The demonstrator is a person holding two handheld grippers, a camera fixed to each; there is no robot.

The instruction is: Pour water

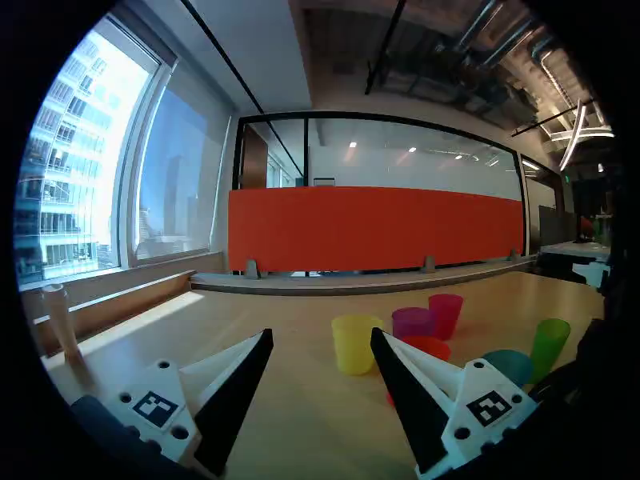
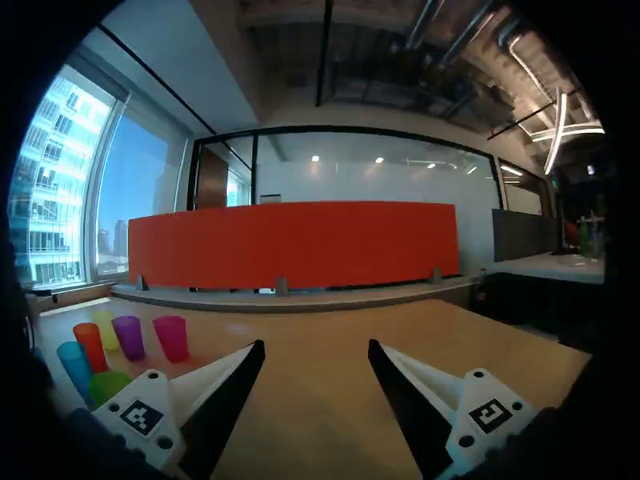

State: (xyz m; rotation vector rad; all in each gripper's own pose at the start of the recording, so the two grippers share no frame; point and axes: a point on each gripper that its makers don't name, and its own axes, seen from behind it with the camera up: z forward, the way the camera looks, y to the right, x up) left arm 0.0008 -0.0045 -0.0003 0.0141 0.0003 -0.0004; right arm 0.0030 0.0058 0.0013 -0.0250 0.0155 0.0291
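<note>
My left gripper (image 1: pixel 320 332) and right gripper (image 2: pixel 316 344) both stand apart, empty. I judge a risk: the cups (image 1: pixel 414 322) crowd together on the table (image 1: pixel 304 416), so closing on the yellow cup (image 1: pixel 354 342) could topple its neighbours.

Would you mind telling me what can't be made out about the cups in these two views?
- Left gripper view: orange cup largely hidden behind the left gripper.
- Right gripper view: green cup partly hidden by the right gripper.
- Both views: whether any cup holds water; they are seen side-on.
</note>
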